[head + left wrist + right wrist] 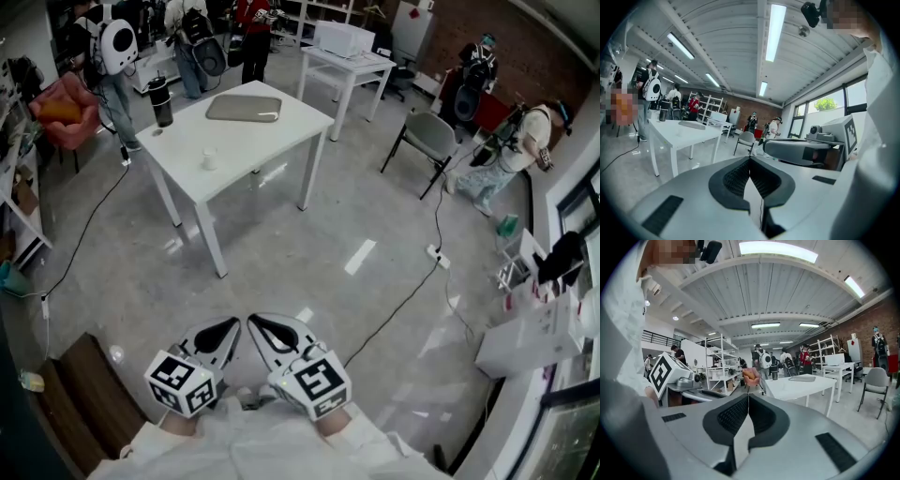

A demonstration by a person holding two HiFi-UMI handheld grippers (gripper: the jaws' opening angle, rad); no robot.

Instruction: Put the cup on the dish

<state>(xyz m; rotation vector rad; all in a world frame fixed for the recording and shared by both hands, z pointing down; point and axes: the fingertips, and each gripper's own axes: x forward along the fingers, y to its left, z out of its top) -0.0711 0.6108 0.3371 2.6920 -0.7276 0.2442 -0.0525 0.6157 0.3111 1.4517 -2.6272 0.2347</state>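
Observation:
A small white cup [209, 159] stands on the white table [281, 141], near its front edge. The grey, flat dish [244, 109] lies further back on the same table and also shows in the right gripper view [802, 378] and faintly in the left gripper view [692, 124]. My left gripper [232, 325] and right gripper [253, 322] hang side by side close to my body, far from the table. Both are shut with nothing between their jaws, as their own views confirm for the left [750, 160] and the right [748, 398].
A black bottle [161, 101] stands at the table's far left corner. Behind it are a second white table [349, 64] with a white box, a grey chair [429, 137], a pink seat [61, 108] and several people. A cable [403, 298] crosses the floor; a brown bench [84, 394] sits lower left.

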